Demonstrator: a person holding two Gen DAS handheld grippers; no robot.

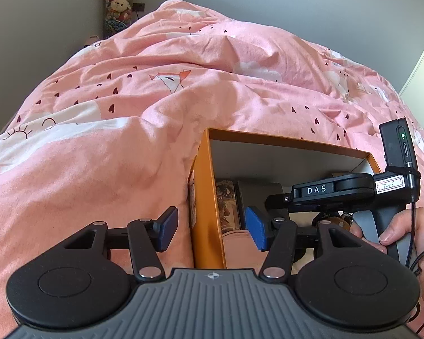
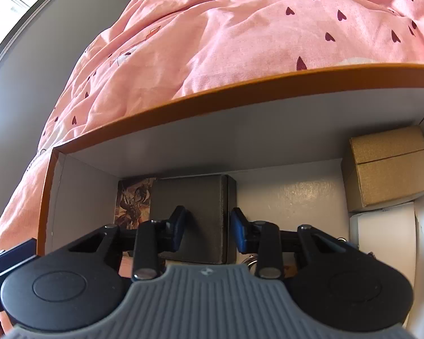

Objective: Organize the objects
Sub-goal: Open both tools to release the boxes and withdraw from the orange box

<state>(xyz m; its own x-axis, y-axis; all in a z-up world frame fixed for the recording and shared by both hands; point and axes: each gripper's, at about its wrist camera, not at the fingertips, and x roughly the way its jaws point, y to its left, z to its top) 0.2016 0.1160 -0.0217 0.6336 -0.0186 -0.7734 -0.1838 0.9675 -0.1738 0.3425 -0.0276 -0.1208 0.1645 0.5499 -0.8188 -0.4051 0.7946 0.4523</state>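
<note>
setting: an orange box (image 2: 240,90) with pale inner walls sits open on a bed covered by a pink duvet (image 1: 127,113); both grippers work at it.
dark box: a flat dark grey box (image 2: 195,214) lies on the floor of the orange box, towards its left end, partly over a picture card (image 2: 132,200) beside the left wall.
other contents: a brown cardboard box (image 2: 390,166) sits in the far right corner with a white box (image 2: 384,234) just in front of it; some metal rings show low under the right gripper, too hidden to name.
right gripper: the right gripper (image 2: 207,231) is inside the orange box, its jaws partly apart above the dark box; nothing looks clasped, and contact i cannot tell.
left gripper: the left gripper (image 1: 212,227) straddles the left wall of the orange box, one pad outside and one inside, not pressing it; released.
handling: the dark box looks rigid, light, matte, so unlikely to slip or crush.
where to hold: across its two long side edges near the middle, so it lifts level without dragging the card.
risk: the card beneath is thin and may shift.
</note>
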